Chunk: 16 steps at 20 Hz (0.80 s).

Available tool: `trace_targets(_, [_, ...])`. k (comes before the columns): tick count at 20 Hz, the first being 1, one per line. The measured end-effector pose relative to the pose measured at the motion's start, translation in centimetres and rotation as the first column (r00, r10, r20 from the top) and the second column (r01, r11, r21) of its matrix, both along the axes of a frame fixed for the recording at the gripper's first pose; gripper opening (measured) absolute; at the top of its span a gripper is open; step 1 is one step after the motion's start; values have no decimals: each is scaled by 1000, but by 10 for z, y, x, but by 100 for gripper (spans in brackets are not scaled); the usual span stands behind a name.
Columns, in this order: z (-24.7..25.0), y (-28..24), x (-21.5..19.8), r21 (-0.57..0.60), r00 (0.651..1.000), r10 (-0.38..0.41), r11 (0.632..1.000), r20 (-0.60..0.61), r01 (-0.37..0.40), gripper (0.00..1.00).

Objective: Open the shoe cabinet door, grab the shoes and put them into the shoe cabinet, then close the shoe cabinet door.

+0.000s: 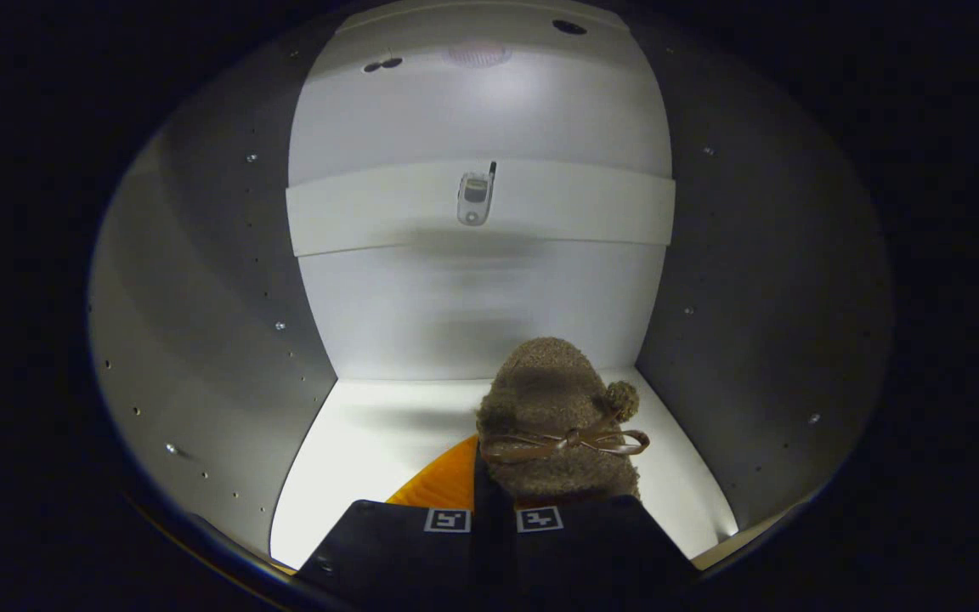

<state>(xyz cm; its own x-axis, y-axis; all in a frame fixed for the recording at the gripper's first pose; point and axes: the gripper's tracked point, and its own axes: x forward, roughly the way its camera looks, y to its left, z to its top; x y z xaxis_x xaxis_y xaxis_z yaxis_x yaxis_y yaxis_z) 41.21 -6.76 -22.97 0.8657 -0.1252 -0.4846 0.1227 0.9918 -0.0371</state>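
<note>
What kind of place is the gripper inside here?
Probably inside a shoe cabinet: pale side walls with peg holes, a white shelf above, and a fuzzy brown slipper that the shut gripper holds over the floor.

Fuzzy fleece slipper [551,408] with glossy ribbon bow [573,440]; smooth matt cabinet [472,297].

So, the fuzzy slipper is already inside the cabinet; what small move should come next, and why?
Probably open the gripper to release the slipper. The fingers appear closed on its heel, and the slipper already seems to rest on the cabinet floor, well inside the side walls.
</note>
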Motion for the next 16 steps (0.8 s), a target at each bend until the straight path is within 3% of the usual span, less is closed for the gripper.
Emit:
trace_targets(4, [-23, 3, 12, 30, 998, 22, 999, -55, -20, 5])
trace_targets(9, [-21, 1, 7, 9, 999, 22, 1000, -30, -22, 6])
trace_targets(11, [-22, 1, 3, 28, 1000, 10, 1000, -22, -9, 24])
trace_targets(12, [-15, 2, -1, 38, 1000, 4, 999, -10, -4, 24])
trace_targets(16, [-8, 6, -14, 26, 1000, -12, 1000, 5, 12, 70])
